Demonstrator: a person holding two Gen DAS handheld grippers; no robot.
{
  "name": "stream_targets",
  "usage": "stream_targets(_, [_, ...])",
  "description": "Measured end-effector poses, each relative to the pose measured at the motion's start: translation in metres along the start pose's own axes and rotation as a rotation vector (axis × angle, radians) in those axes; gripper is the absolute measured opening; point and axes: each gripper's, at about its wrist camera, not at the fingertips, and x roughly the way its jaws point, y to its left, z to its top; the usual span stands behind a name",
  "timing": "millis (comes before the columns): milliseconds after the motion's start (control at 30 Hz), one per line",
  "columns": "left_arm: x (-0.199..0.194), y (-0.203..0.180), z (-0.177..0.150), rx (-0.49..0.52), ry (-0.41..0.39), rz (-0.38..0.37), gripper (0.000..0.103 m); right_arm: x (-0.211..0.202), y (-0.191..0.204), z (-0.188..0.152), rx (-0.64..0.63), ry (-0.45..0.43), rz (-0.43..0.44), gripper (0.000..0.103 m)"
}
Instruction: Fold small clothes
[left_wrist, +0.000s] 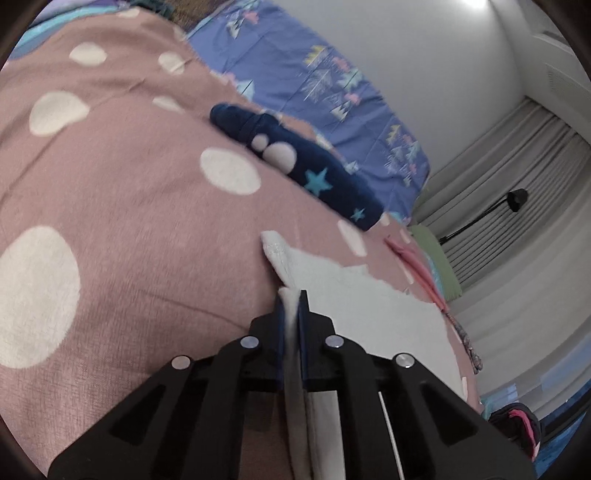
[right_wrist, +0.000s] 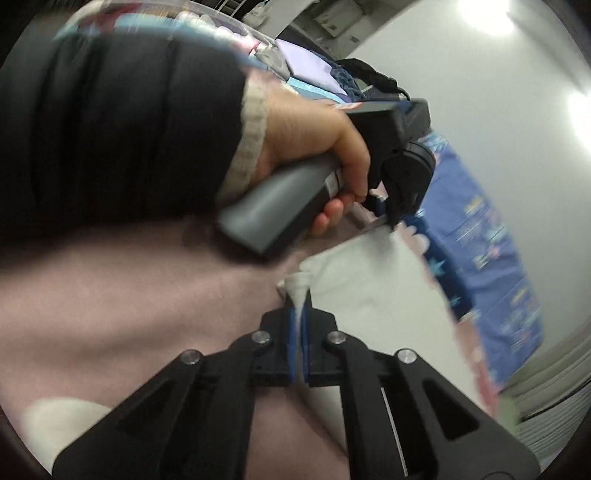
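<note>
Left hand-held gripper (left_wrist: 291, 297) and right hand-held gripper (right_wrist: 300, 295) each pinch an edge of a white garment (left_wrist: 369, 306) over a pink dotted bedspread (left_wrist: 129, 221); a navy star-patterned garment (left_wrist: 314, 173) lies farther away.

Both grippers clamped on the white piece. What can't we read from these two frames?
- White garment: type and full outline; left gripper covers its near part, left wrist view.
- Its far edge: motion-blurred, right wrist view.
- Dark clothes: cut off by the fisheye rim, left wrist view.
</note>
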Motion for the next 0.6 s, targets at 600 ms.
stream_targets(600, [-0.021,0.003,-0.021,0.024,0.080,0.035,0.044,-0.006,-0.008,-0.025,0.003,0.053,0.062,0.035])
